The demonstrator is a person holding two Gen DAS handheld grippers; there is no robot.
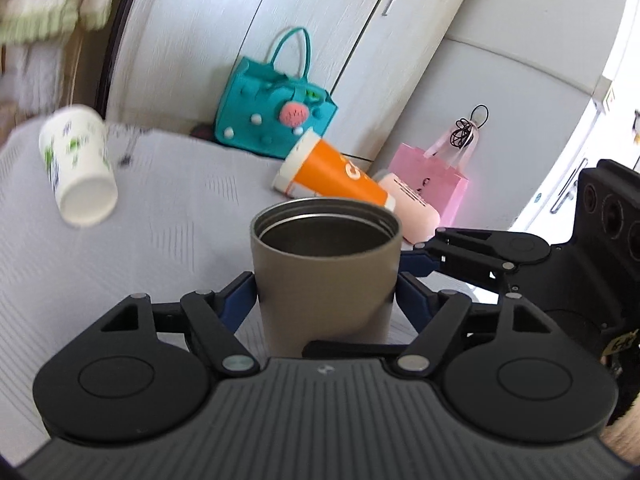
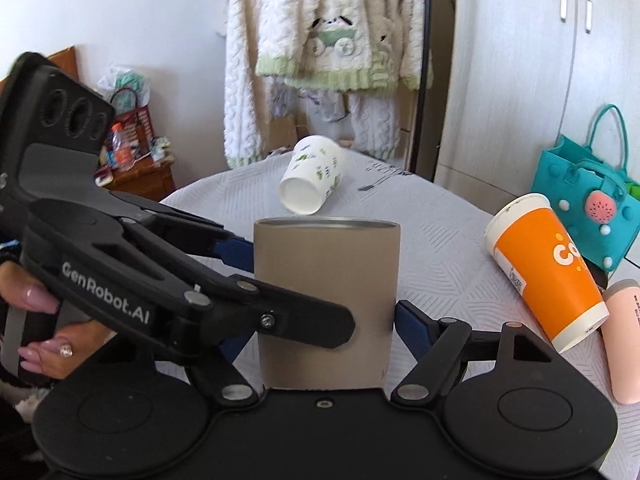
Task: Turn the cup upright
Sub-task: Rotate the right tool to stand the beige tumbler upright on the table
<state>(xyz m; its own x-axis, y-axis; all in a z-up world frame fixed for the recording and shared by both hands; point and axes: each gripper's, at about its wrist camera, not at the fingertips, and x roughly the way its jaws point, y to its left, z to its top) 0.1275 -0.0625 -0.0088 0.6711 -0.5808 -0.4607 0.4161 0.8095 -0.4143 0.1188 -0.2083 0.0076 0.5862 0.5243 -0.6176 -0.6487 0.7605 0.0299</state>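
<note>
A: How do the tools stand?
B: Left tool point(image 1: 326, 292) and right tool point(image 2: 324, 312) both clamp the cup point(image 1: 325, 272), crossing at an angle.
A: Hands?
B: A hand point(image 2: 38, 320) grips the left tool's handle.

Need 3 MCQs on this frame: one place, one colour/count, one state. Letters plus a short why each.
1. Where is the white paper cup with green print?
A. Beyond the tumbler
B. In the teal bag
C. Under the tumbler

2. How many paper cups lie tipped on the table?
A. One
B. Two
C. Four

3. The taupe metal tumbler is:
A. Tipped over
B. Upside down
C. Upright, mouth up

Key: A, it lies farther back on the tablecloth; B, the white one and the orange paper cup; C, its open rim faces up between the left gripper and right gripper.
</note>
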